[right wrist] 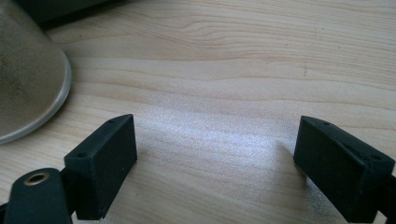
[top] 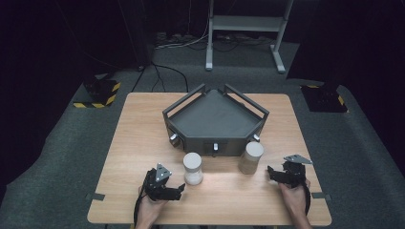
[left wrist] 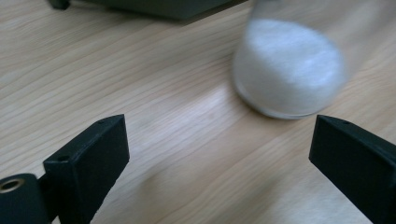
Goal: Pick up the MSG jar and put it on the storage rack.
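Two upright jars stand on the wooden table [top: 143,124], in front of a dark grey angular tray [top: 215,117] that has small knobs on its front. One jar holds white powder [top: 193,168] [left wrist: 289,65]; the other is brownish [top: 251,157] [right wrist: 28,79]. My left gripper [top: 179,190] [left wrist: 219,135] is open, low over the table, just left of and nearer than the white jar. My right gripper [top: 271,171] [right wrist: 215,135] is open too, a short way right of the brownish jar. Only bare wood lies between each pair of jaws.
The tray sits at the table's middle and back. A person's hands hold the grippers near the front edge. On the grey carpet beyond stand a metal stand's legs [top: 243,43], loose cables [top: 162,71] and two yellow-and-black striped bases [top: 98,93] [top: 325,98].
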Motion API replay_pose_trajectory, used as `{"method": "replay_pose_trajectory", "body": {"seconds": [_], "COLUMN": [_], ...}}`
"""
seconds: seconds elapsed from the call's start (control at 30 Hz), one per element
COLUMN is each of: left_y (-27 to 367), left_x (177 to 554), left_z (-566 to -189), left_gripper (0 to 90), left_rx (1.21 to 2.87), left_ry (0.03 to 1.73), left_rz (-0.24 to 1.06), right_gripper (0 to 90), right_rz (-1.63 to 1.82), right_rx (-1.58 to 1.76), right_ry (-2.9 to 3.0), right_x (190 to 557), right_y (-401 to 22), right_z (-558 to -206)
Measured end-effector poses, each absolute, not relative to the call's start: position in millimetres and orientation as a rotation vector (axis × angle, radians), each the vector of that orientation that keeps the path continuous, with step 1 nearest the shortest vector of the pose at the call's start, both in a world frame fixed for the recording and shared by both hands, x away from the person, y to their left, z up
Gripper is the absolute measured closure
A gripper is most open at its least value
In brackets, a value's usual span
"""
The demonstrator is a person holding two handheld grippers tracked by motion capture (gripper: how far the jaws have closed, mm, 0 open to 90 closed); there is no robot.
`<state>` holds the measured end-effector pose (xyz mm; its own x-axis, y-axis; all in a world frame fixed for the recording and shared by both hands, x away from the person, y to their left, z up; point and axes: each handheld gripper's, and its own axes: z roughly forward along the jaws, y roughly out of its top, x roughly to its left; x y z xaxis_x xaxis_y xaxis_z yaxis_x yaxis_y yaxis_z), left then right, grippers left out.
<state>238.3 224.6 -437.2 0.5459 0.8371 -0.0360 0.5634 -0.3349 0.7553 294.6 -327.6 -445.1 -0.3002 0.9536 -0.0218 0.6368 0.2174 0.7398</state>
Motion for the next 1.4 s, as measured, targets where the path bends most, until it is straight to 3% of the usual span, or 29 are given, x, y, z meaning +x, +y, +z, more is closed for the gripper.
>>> {"method": "replay_pose_trajectory", "body": {"seconds": [0.7, 1.4], "left_y": [191, 180], "left_x": [249, 248], "left_z": [-426, -423], "left_gripper": [11.9, 26.9], "left_rx": [1.967, 1.907], "left_ry": [0.99, 0.978], "left_rz": [0.459, 0.53], "right_gripper": [13.4, 14.4], "right_rz": [0.874, 0.875], "right_rx": [1.464, 1.467], "right_ry": [2.017, 2.011], "right_x": [294, 294], "right_y": [-328, -327], "right_z": [-445, -445]}}
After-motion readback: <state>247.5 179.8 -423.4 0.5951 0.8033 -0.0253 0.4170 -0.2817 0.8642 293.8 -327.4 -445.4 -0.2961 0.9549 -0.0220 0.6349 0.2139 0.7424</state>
